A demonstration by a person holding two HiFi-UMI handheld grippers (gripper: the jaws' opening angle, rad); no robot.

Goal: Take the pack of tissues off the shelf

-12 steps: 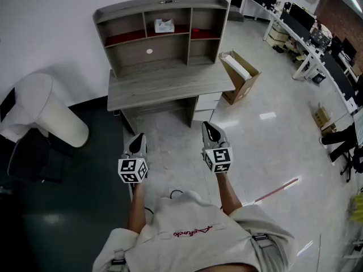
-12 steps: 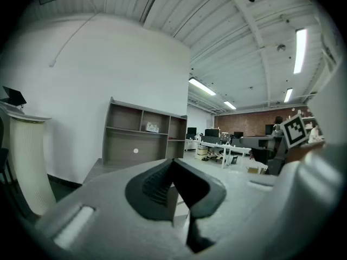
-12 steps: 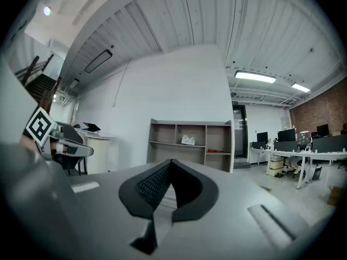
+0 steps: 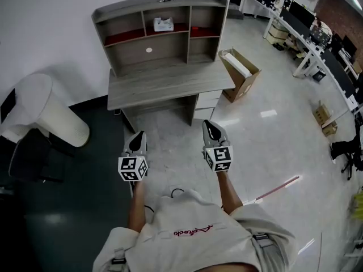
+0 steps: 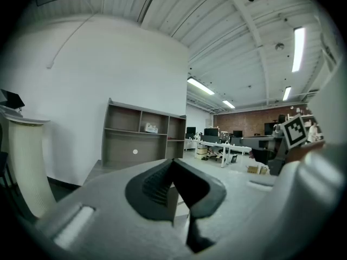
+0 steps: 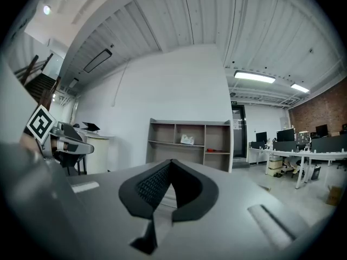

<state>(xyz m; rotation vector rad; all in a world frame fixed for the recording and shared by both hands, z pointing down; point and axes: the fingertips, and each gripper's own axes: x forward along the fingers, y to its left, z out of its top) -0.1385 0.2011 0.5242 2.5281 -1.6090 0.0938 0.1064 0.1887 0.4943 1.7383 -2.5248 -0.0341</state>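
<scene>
The person holds both arms out ahead, the bare left forearm and right forearm roughly parallel; the left claw and right claw point forward, well apart; each claw's jaws are pressed together with nothing between them.

The pack of tissues is too small to show any print.

Bright ceiling strip light; glare patch on floor; fisheye-warped dark edges; foreground soft.
</scene>
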